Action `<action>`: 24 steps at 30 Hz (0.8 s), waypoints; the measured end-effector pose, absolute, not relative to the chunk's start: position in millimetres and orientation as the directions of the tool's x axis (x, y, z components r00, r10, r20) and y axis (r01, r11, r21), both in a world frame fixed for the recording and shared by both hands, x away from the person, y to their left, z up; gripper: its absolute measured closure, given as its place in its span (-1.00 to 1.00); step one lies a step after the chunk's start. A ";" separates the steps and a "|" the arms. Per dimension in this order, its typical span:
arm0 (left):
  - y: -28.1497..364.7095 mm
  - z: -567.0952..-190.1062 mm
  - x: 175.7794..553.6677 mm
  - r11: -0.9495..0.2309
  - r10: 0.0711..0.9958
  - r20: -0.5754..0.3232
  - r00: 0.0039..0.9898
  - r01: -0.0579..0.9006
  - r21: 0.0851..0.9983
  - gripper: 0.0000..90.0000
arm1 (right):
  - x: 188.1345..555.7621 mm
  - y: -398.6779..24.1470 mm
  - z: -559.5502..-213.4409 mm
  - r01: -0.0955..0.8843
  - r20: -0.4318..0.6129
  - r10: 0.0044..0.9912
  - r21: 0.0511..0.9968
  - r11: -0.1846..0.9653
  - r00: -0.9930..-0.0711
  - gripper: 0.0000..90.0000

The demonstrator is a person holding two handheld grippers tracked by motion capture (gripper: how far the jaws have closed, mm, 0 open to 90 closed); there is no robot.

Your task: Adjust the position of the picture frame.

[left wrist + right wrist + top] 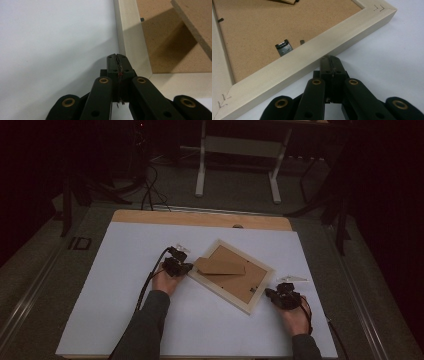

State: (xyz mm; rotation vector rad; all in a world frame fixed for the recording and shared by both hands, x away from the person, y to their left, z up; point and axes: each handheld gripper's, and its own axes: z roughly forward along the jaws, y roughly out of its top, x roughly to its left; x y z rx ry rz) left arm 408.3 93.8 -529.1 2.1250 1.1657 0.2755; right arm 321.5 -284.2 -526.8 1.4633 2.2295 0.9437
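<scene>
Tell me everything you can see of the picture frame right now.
The picture frame lies face down and skewed on the white table. Its border looks like pale wood with stapled mitred corners; its back is brown fibreboard with a small metal hanger near one edge. The brown stand flap is lifted away from the back. The shut left gripper sits by one corner, and the shut right gripper is at the hanger-side edge; whether either touches the frame I cannot tell.

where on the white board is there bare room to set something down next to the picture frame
The white board lies bare along its near edge between the two forearms, and across the far left corner. It is crowded mid-board: the picture frame lies face down, with the shut left gripper and right gripper at its edges.
</scene>
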 end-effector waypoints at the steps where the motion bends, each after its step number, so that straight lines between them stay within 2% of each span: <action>1: 94.1 -529.3 408.0 -0.357 0.807 -0.139 0.573 0.662 0.659 1.00 | 321.5 -284.2 -526.8 0.693 0.094 0.898 0.672 0.261 -0.429 1.00; 24: 98.5 -531.2 401.4 -0.336 0.812 -0.150 0.563 0.663 0.670 1.00 | 323.4 -276.9 -526.7 0.691 0.078 0.904 0.673 0.264 -0.421 1.00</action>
